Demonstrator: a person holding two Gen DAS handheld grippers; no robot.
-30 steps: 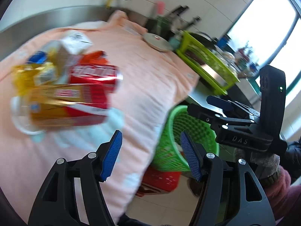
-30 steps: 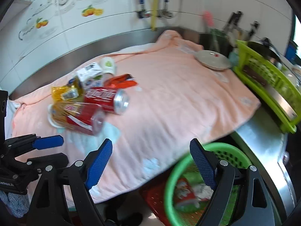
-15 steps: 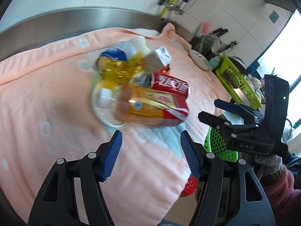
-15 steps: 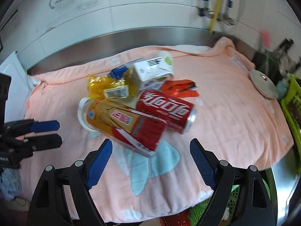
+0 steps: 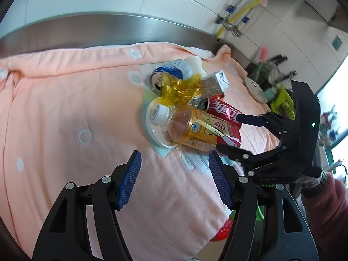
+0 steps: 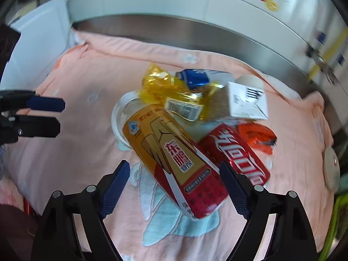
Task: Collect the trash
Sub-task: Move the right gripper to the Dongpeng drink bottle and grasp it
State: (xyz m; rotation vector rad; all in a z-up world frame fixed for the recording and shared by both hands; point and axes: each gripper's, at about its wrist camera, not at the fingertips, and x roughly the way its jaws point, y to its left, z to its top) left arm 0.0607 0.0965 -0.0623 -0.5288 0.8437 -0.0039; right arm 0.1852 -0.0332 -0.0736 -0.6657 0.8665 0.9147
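Gold-red bottle, lying, labelled, beside red can

Pink blanket on steel counter; yellow pipe behind.

both claws hold nothing, the left claw and the right claw each with blue-padded fingers spread wide, side by side and angled downward.
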